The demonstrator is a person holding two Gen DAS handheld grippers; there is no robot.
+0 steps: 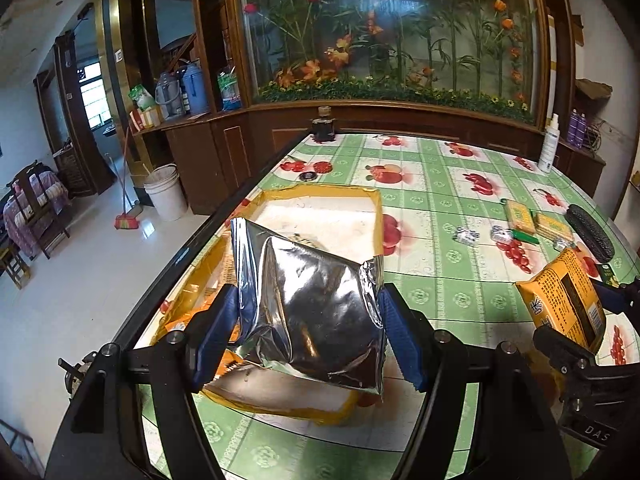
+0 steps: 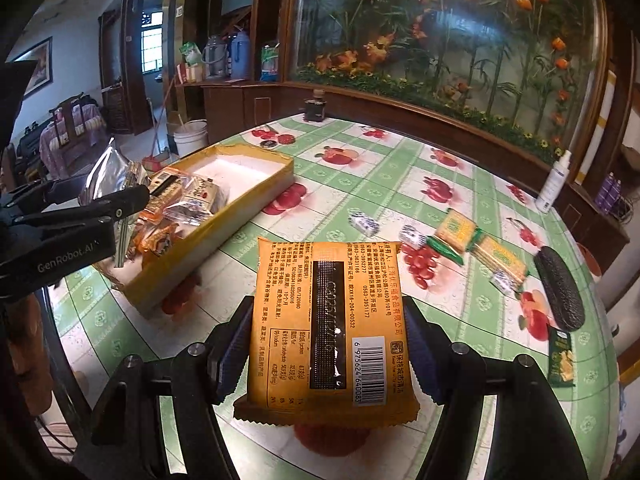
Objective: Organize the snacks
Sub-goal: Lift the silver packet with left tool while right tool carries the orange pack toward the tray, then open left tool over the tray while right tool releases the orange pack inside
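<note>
My left gripper (image 1: 308, 320) is shut on a silver foil snack bag (image 1: 308, 300), held just above the near end of the yellow-rimmed cardboard box (image 1: 378, 216). My right gripper (image 2: 328, 340) is shut on an orange snack packet (image 2: 328, 320) with its printed back and barcode facing up, held over the tablecloth to the right of the box (image 2: 256, 196). The box holds several snack packs (image 2: 180, 204) at its near end; its far half is bare white. The left gripper (image 2: 80, 216) with the foil bag shows at the left edge of the right wrist view. The orange packet (image 1: 564, 300) appears at the right of the left wrist view.
Yellow cracker packs (image 2: 476, 240), small silver-wrapped sweets (image 2: 364, 222), a green packet (image 2: 560, 356) and a black case (image 2: 560, 288) lie on the green fruit-print tablecloth at the right. A white spray bottle (image 2: 554, 184) and a dark jar (image 2: 314, 108) stand near the far edge.
</note>
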